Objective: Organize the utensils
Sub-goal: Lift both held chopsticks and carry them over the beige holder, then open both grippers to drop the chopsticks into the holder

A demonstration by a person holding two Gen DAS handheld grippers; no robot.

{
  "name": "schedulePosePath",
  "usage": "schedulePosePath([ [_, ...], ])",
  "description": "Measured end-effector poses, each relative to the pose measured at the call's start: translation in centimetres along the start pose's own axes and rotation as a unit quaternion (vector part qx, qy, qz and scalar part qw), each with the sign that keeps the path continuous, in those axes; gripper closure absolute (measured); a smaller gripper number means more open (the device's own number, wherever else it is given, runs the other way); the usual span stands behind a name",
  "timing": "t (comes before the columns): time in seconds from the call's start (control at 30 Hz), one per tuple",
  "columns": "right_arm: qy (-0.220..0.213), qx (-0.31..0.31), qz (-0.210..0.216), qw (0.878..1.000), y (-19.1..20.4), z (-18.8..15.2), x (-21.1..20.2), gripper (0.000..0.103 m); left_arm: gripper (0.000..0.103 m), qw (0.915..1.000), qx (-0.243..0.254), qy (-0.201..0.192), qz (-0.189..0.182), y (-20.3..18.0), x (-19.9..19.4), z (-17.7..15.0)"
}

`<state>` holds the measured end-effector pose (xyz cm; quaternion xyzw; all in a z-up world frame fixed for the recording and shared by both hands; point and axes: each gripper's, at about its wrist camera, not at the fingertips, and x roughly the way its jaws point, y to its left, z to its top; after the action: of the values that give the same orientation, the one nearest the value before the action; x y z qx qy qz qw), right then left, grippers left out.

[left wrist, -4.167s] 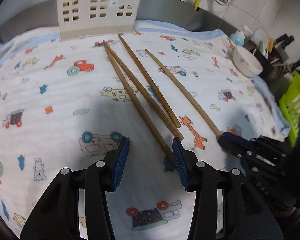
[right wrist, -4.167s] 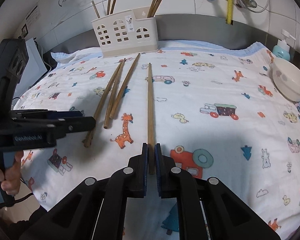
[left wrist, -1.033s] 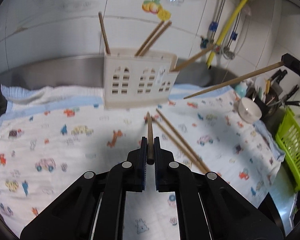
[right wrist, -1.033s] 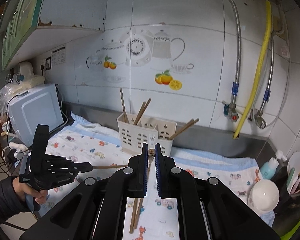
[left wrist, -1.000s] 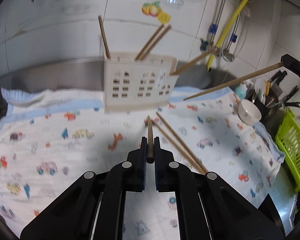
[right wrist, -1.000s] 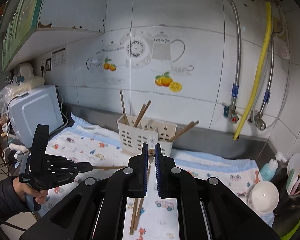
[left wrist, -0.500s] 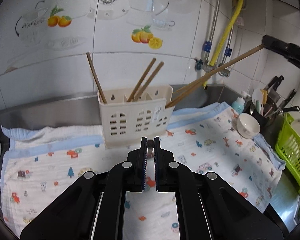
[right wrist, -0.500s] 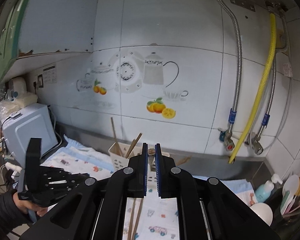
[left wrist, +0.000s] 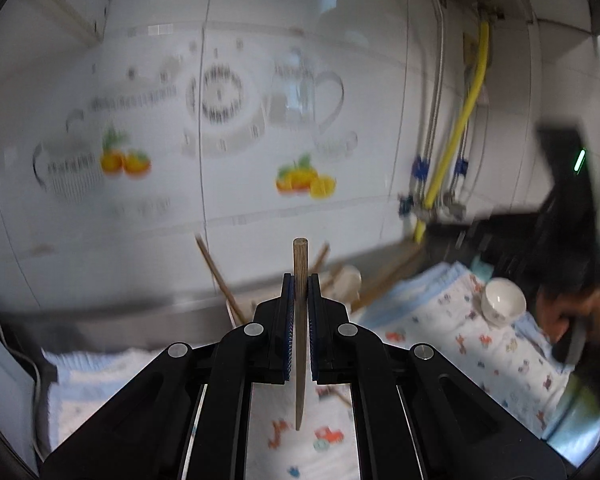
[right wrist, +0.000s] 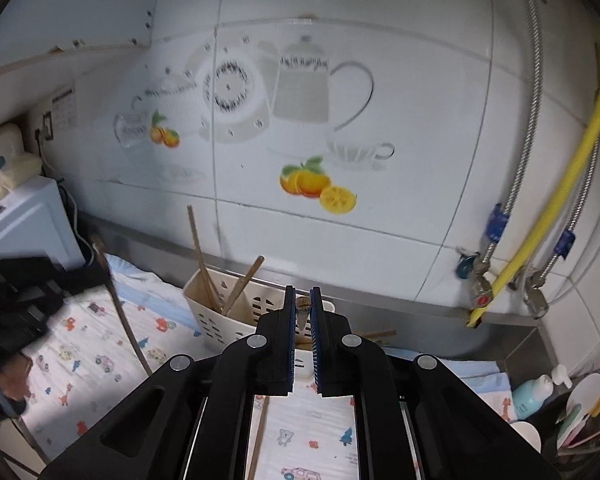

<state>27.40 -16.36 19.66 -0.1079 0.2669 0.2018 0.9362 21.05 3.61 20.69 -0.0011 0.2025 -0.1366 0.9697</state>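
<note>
My left gripper (left wrist: 300, 280) is shut on a wooden chopstick (left wrist: 300, 332) and holds it upright, high above the cloth; the view is blurred. My right gripper (right wrist: 302, 294) has its jaws slightly apart with a chopstick end (right wrist: 302, 310) between them, just above the cream utensil holder (right wrist: 228, 316). The holder stands by the wall with several chopsticks (right wrist: 204, 264) in it. The left gripper (right wrist: 32, 292) and its chopstick (right wrist: 122, 312) show at the left of the right wrist view. Another chopstick (right wrist: 260, 436) lies on the cloth.
A printed cloth (right wrist: 92, 356) covers the counter. A white bowl (left wrist: 504, 302) sits at the right, near the person's right hand (left wrist: 572, 312). Yellow hose and taps (right wrist: 496, 284) hang at the back right. A soap bottle (right wrist: 536, 392) and dish rack stand far right.
Both grippers have risen and tilted up toward the wall. The left chopstick now stands upright in the jaws. The right gripper's jaws have parted slightly over the holder.
</note>
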Motion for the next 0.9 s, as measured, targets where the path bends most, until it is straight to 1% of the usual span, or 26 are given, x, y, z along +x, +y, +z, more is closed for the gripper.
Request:
schedulePosePath([
  [0.03, 0.000, 0.000, 0.000, 1.000, 0.0, 0.0, 0.0, 0.096, 0.098, 1.0000, 0.001, -0.009, 0.003, 0.1, -0.3, 0.8],
  [0.07, 0.003, 0.005, -0.002, 1.000, -0.1, -0.2, 1.1, 0.096, 0.098, 0.9998, 0.003, -0.018, 0.004, 0.2, -0.5, 1.8],
  [0.17, -0.003, 0.009, -0.002, 1.000, -0.1, -0.6, 1.4, 0.095, 0.098, 0.9992, 0.009, -0.038, 0.014, 0.4, -0.6, 4.1],
  [0.33, -0.019, 0.006, 0.000, 1.000, 0.4, -1.1, 0.2, 0.089, 0.098, 0.9976, 0.010, -0.063, 0.028, 0.9, 0.3, 6.7],
  [0.43, -0.027, 0.003, 0.008, 1.000, 0.8, -1.7, -0.7, 0.089, 0.098, 0.9967, 0.010, -0.073, 0.033, 1.0, 1.3, 7.5],
  [0.57, -0.032, -0.003, 0.014, 0.999, 1.0, -3.2, -2.0, 0.088, 0.098, 0.9953, 0.017, -0.083, 0.047, 0.9, 3.0, 7.7],
  [0.7, -0.031, 0.004, 0.025, 0.999, 0.9, -5.6, -2.8, 0.088, 0.098, 0.9956, 0.013, -0.075, 0.055, 1.4, 4.8, 6.8],
  [0.9, -0.010, 0.017, 0.043, 0.999, 1.4, -10.4, -2.9, 0.088, 0.098, 0.9983, 0.000, -0.033, 0.048, 2.6, 7.6, 4.2],
])
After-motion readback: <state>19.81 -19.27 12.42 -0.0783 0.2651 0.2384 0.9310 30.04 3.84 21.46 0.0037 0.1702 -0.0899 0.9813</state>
